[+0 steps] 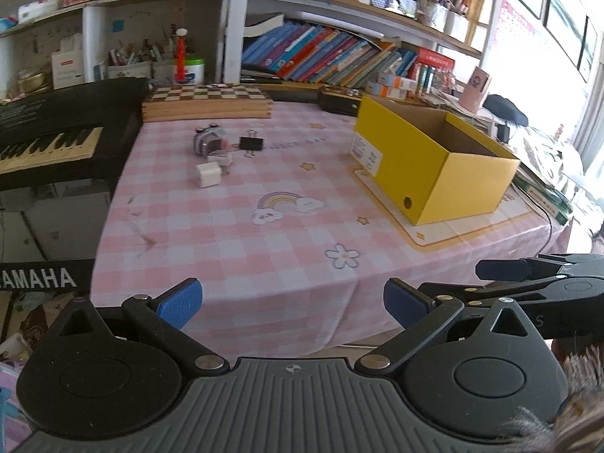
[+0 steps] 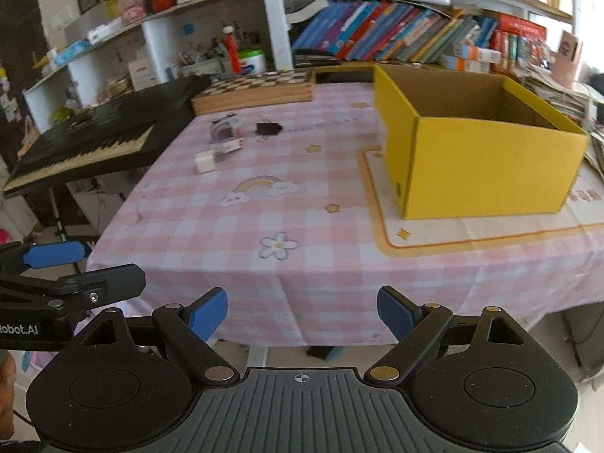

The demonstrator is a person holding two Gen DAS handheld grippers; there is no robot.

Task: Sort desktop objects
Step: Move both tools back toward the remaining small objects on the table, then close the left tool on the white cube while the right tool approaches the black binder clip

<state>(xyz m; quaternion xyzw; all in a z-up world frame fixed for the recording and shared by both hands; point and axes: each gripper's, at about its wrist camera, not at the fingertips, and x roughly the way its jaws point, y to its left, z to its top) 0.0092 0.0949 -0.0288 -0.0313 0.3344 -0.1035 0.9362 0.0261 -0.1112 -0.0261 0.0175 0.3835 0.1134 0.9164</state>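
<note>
Left wrist view: the left gripper [image 1: 292,304] hangs at the near table edge, jaws apart and empty. Far across the checked cloth [image 1: 241,249] sit a white cube [image 1: 207,174], a tape roll [image 1: 205,139] and a black clip [image 1: 251,144]; the yellow box [image 1: 434,166] stands open at right.

Right wrist view: the right gripper [image 2: 302,315] likewise gapes empty at the edge, box [image 2: 487,170] ahead right, cube [image 2: 205,161] and clip [image 2: 268,128] far left.
</note>
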